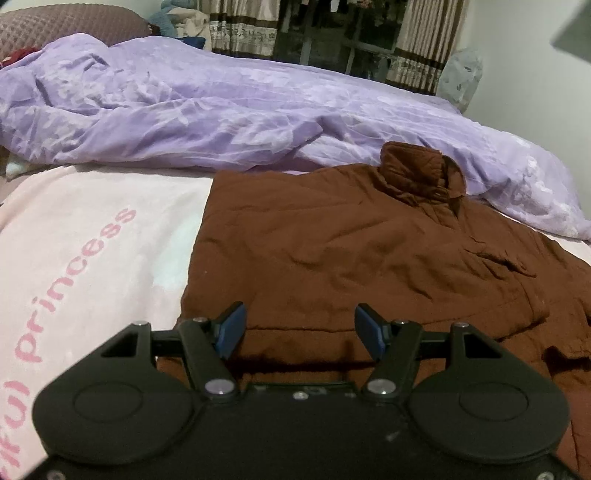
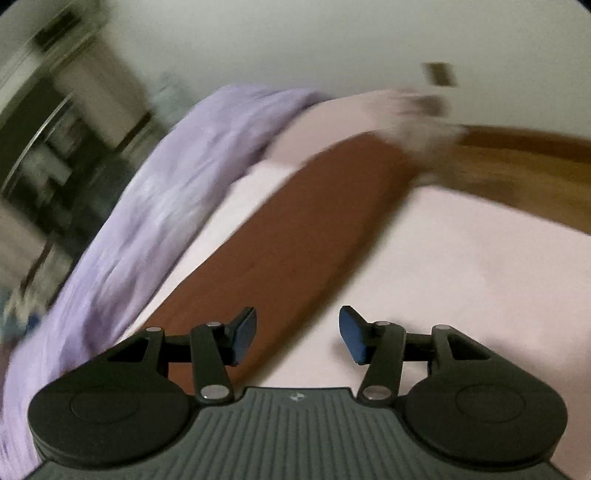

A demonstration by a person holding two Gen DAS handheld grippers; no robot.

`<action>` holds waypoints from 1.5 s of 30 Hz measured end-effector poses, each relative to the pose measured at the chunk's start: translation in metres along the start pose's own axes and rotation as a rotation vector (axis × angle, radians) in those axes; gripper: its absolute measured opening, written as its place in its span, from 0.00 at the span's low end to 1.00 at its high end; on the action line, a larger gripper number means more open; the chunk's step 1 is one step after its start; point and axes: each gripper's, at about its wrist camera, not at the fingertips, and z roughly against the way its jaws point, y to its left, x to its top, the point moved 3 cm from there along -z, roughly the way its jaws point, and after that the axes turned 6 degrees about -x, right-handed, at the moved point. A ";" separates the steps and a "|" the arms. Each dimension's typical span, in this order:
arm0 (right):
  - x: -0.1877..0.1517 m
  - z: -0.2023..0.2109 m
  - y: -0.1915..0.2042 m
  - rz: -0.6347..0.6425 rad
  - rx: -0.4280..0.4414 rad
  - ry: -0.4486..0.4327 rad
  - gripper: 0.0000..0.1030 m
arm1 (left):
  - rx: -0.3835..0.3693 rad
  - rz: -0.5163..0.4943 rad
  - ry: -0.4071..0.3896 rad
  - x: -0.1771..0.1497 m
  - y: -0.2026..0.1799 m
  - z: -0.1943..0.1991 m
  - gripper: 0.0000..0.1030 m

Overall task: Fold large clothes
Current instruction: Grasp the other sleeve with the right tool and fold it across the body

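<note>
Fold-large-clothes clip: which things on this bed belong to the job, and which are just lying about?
Job:
brown jacket
left gripper, open above the jacket
right gripper, open, nothing between its jaws

Lying about:
purple duvet
pink blanket with "princess" lettering
brown pillow
curtains

Both wrist views low over bed (image 1: 92, 229)
</note>
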 end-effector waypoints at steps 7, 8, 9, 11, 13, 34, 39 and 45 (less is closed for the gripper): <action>0.025 -0.045 -0.038 -0.211 -0.002 -0.028 0.62 | 0.038 -0.005 0.018 0.001 -0.008 -0.012 0.64; 0.027 -0.051 -0.040 -0.228 0.012 -0.035 0.63 | 0.045 -0.006 0.023 0.001 -0.009 -0.014 0.64; 0.031 -0.054 -0.039 -0.234 0.023 -0.050 0.63 | 0.050 -0.006 0.026 0.001 -0.008 -0.016 0.64; 0.034 -0.058 -0.041 -0.237 0.024 -0.071 0.63 | 0.056 -0.006 0.032 0.001 -0.008 -0.020 0.64; 0.038 -0.061 -0.040 -0.237 0.036 -0.088 0.64 | 0.065 -0.009 0.035 0.001 -0.008 -0.023 0.64; 0.001 0.045 0.138 0.159 0.315 -0.302 0.09 | 0.009 0.012 0.019 0.005 -0.012 -0.015 0.64; -0.092 0.099 0.256 0.431 0.576 -0.273 0.09 | -0.043 0.007 -0.002 0.006 -0.017 -0.005 0.64; -0.250 0.106 0.351 0.746 0.770 -0.045 0.46 | -0.175 0.119 0.002 0.008 -0.015 0.007 0.64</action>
